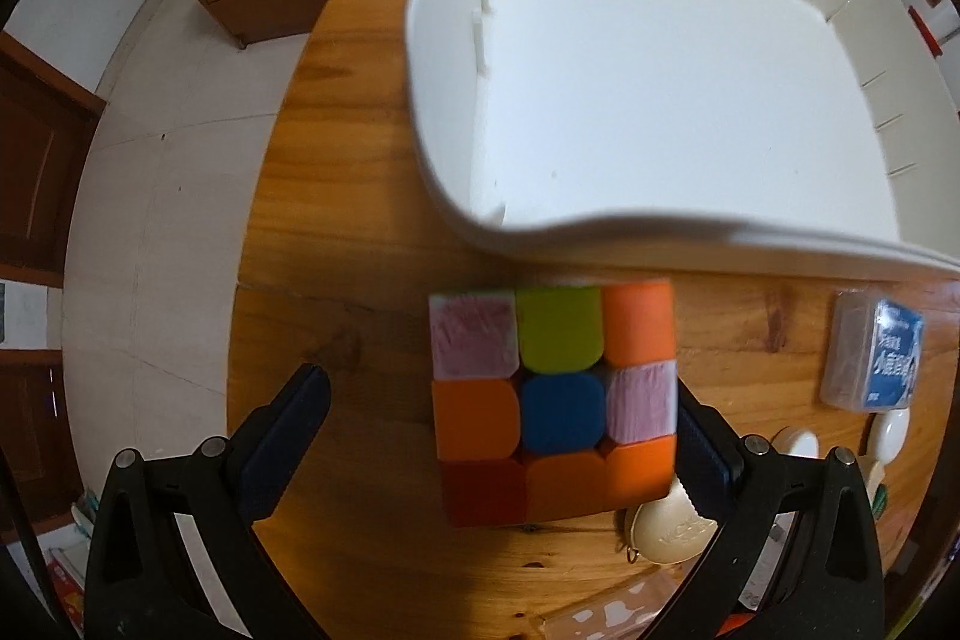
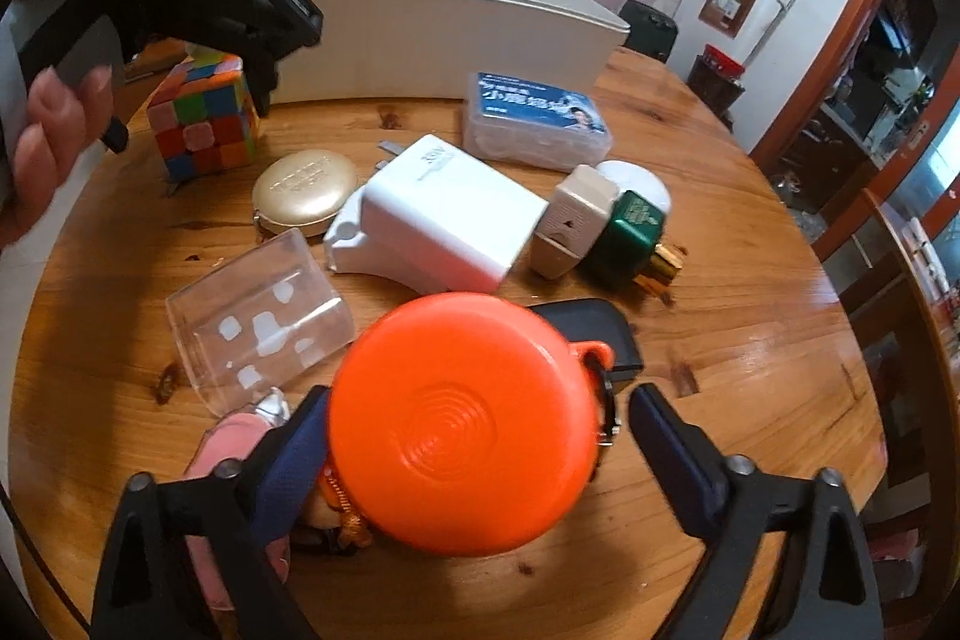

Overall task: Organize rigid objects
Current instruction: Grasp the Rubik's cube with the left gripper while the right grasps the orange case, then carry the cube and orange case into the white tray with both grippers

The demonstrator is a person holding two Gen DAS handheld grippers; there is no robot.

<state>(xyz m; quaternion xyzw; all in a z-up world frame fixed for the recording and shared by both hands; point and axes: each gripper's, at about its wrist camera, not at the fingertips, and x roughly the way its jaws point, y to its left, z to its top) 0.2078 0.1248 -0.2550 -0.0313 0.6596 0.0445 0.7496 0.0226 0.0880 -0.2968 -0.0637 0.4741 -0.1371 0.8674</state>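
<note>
A scrambled puzzle cube (image 1: pixel 552 406) stands on the round wooden table (image 1: pixel 336 232), just in front of a big white bin (image 1: pixel 420 58). My left gripper (image 1: pixel 498 388) points straight down over the cube and is open. Its right finger (image 1: pixel 702 454) is at the cube's side and its left finger (image 1: pixel 288 424) stands well off it. In the right wrist view, a round orange case (image 2: pixel 468 424) lies between the fingers of my right gripper (image 2: pixel 480 394). The left pad sits against the case, the right pad a small gap away. A person's hand (image 2: pixel 54 142) holds the left gripper over the cube (image 2: pixel 204 124).
Spread across the table are a white charger (image 2: pixel 444 214), a gold compact (image 2: pixel 303 190), a clear plastic box (image 2: pixel 258 316), a blue-labelled box (image 2: pixel 540 124), a beige adapter (image 2: pixel 570 220), a green plug (image 2: pixel 630 232) and a black item (image 2: pixel 594 334). The white bin (image 2: pixel 450 34) stands behind.
</note>
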